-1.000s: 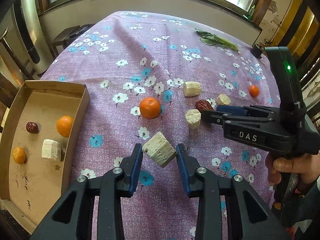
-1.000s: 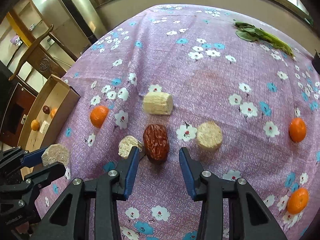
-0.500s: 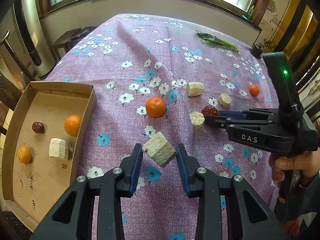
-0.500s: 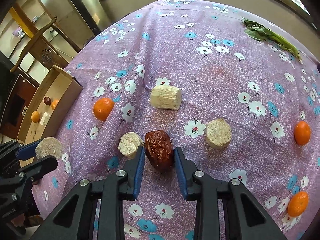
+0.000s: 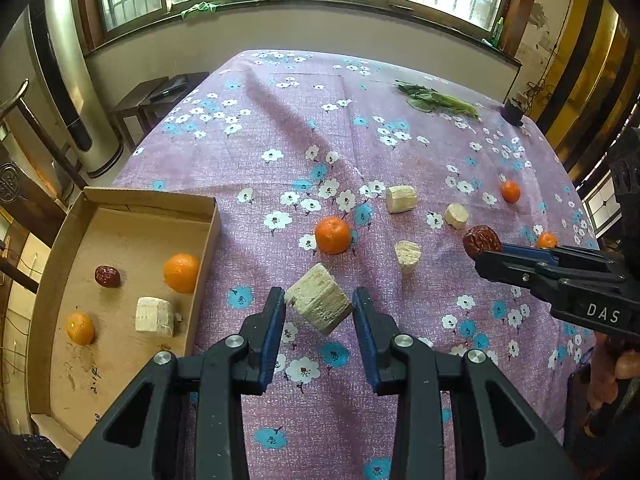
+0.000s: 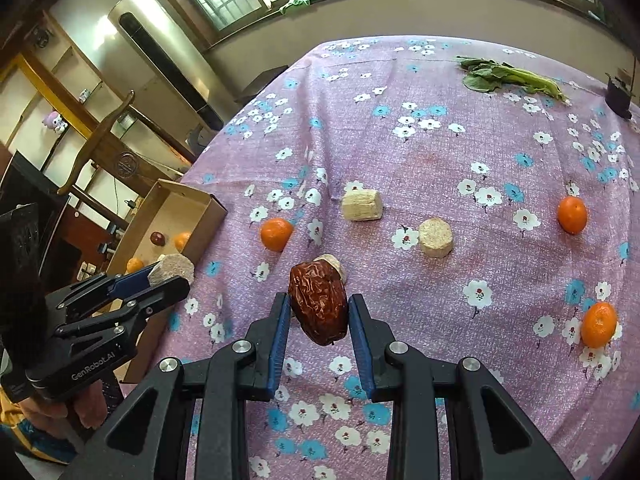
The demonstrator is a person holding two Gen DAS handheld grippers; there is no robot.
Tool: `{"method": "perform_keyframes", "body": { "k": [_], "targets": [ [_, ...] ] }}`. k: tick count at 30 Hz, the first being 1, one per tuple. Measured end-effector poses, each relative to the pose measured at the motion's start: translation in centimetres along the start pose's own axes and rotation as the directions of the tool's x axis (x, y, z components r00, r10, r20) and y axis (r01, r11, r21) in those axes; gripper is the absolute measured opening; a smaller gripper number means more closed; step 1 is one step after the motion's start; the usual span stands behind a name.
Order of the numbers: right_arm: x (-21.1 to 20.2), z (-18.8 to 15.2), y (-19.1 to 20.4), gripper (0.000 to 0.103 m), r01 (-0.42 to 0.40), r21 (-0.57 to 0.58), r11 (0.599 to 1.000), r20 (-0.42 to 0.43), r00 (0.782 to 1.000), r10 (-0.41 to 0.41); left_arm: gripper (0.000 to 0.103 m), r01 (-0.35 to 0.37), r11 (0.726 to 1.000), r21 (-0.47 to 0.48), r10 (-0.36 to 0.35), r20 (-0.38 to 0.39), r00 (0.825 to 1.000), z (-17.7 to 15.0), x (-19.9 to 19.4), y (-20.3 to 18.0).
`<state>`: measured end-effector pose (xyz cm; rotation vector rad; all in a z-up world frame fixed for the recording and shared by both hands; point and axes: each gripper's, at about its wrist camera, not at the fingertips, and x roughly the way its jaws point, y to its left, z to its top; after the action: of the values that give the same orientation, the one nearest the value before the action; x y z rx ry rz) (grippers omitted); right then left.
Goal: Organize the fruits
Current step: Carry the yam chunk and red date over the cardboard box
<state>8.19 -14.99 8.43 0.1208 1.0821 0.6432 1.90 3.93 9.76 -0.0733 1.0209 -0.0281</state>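
Observation:
My left gripper (image 5: 319, 308) is shut on a pale sugarcane chunk (image 5: 319, 304) and holds it above the purple flowered tablecloth (image 5: 304, 132), right of the cardboard box (image 5: 208, 240). My right gripper (image 6: 319, 312) is shut on a dark red date (image 6: 319, 307), lifted off the cloth; the date also shows in the left wrist view (image 5: 482, 240). The box holds a date (image 5: 107, 276), two oranges (image 5: 181, 267) and a sugarcane chunk (image 5: 155, 316). On the cloth lie an orange (image 5: 333, 235) and three sugarcane pieces (image 5: 407, 255).
Two more oranges (image 6: 572, 214) lie at the right of the cloth. Green leafy vegetables (image 6: 508, 76) and a small dark pot (image 6: 618, 96) sit at the far edge. A wooden chair (image 6: 100, 140) and a tall appliance (image 6: 160, 52) stand left of the table.
My right gripper closed on the date and lifted it off the cloth. My left gripper rose with the sugarcane chunk still held.

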Motion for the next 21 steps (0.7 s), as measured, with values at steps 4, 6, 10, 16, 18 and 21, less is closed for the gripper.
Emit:
{"method": "perform_keyframes", "body": {
  "k": [4,6,10,16,18,21],
  "targets": [
    [-0.3,-0.1,1.7,0.032,-0.003,-0.025,1.000,0.005,1.000,0.004,0.033,0.029,0.999,-0.028,-0.029,0.003,1.000,-0.1,-0.9,1.7],
    [-0.3,0.0,2.5,0.032,-0.008,-0.033,0.999,0.009,1.000,0.008,0.033,0.040,0.998,-0.041,-0.040,0.007,0.999,-0.3,-1.3,2.7],
    [-0.2,0.3,4.4,0.032,-0.015,-0.054,0.998,0.025,1.000,0.016,0.033,0.038,0.998,-0.060,-0.037,0.012,0.999,-0.7,-2.2,4.6],
    [1.2,0.8,7.9,0.032,-0.031,-0.112,0.993,0.009,0.999,0.033,0.033,-0.012,0.996,-0.084,0.013,0.011,1.000,-1.4,-2.8,7.6],
    [1.8,1.0,9.0,0.032,-0.040,-0.133,0.990,-0.002,0.999,0.040,0.033,-0.029,0.996,-0.090,0.030,0.017,0.999,-1.6,-3.0,8.5],
    [2.9,1.2,10.7,0.033,-0.054,-0.163,0.985,-0.022,0.998,0.052,0.033,-0.047,0.994,-0.103,0.049,0.016,0.999,-1.8,-3.1,9.8]
  ]
}}
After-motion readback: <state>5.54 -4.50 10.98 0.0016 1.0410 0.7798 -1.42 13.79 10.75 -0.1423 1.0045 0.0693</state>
